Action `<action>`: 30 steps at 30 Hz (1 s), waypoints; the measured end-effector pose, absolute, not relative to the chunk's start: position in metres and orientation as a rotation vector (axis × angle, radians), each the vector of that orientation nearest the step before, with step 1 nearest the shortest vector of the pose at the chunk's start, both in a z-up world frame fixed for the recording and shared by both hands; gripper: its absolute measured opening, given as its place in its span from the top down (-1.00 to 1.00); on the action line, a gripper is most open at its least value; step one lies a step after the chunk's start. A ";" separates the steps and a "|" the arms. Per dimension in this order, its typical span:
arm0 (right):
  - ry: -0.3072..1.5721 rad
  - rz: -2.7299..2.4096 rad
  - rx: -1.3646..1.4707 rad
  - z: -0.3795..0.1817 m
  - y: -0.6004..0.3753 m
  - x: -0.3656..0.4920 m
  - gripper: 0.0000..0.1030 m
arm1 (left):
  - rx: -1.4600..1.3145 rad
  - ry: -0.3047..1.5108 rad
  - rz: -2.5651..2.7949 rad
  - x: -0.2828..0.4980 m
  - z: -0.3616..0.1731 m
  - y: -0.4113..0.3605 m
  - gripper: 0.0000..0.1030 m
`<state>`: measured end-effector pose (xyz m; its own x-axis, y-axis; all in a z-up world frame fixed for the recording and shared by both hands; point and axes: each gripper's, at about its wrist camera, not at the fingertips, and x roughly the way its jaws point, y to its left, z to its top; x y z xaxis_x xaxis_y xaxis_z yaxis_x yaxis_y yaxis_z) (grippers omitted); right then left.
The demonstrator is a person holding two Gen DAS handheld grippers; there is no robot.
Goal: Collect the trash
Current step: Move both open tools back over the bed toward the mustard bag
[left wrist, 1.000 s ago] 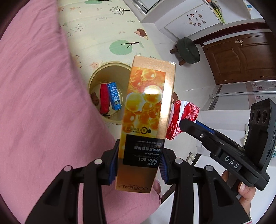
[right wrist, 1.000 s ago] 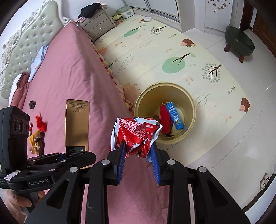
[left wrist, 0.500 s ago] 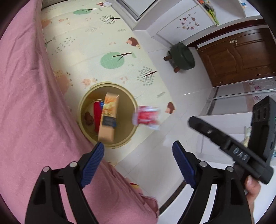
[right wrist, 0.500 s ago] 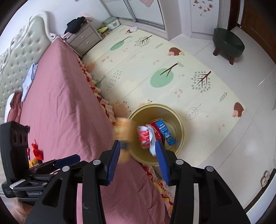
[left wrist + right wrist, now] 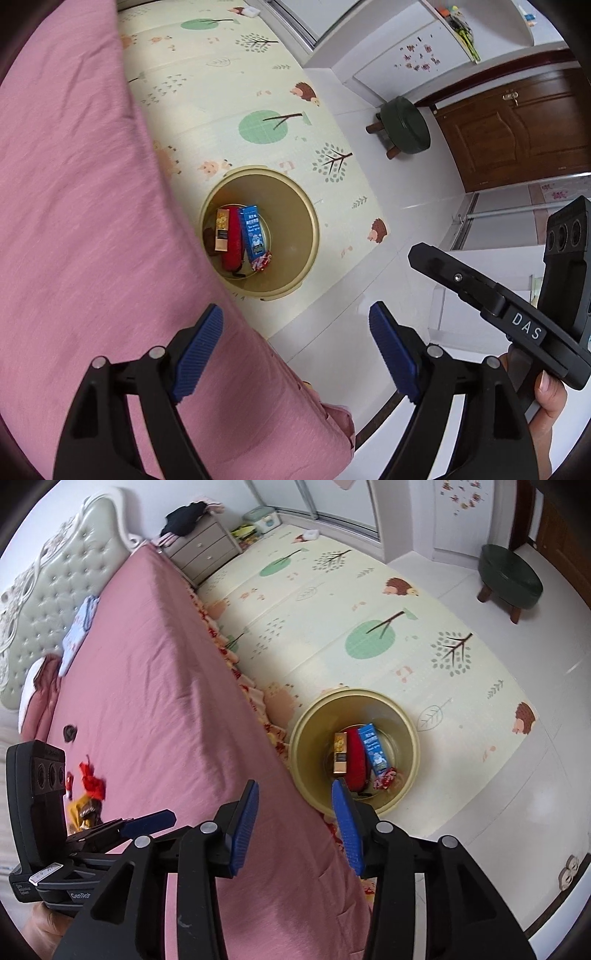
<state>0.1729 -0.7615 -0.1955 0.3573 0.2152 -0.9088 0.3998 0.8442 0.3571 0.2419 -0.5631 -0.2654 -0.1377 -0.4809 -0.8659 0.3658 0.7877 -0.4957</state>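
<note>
Two hand-held grippers point steeply down over the edge of a bed. The left gripper [image 5: 295,347] has black plastic arms ending in ribbed blue pads [image 5: 197,347], and these stand far apart with nothing between them. The right gripper [image 5: 293,825] is built the same way; its ribbed blue pads [image 5: 243,827] are set moderately apart and are likewise empty. In the left wrist view, the right gripper's black body also shows at the right edge, held by a person's hand [image 5: 550,400].

Below both grippers, on the floor just beside the bed, stands a round bin [image 5: 308,236] of smooth tan plastic with a rolled rim. Inside it lies the trash: a narrow gold carton [image 5: 221,234] with a dark band near one end, a long red pouch [image 5: 232,243], a blue rectangular carton [image 5: 253,232] propped against the wall, and a crumpled red and white wrapper [image 5: 263,261] at its foot.

The bed [image 5: 147,686] is covered in a soft pink sheet with light creases, and has a pale tufted headboard [image 5: 48,583]. On the sheet near the left gripper's body lie red and yellow wrapper scraps [image 5: 88,790].

The bin stands on a cream foam play mat [image 5: 332,602] printed with green trees and hedgehogs. Beyond the mat is glossy white tile, a round dark green stool [image 5: 509,576] on wooden legs, and a brown panelled wooden door [image 5: 517,125].
</note>
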 end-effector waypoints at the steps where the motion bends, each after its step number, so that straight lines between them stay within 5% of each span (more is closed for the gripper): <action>1: 1.216 -0.113 0.582 -0.191 -0.752 0.174 0.19 | -0.106 1.543 -0.724 0.241 -0.263 -0.555 -0.57; 30: 1.266 0.237 0.407 -0.154 -0.465 0.187 0.19 | -0.331 1.445 -0.376 0.190 -0.225 -0.231 -0.57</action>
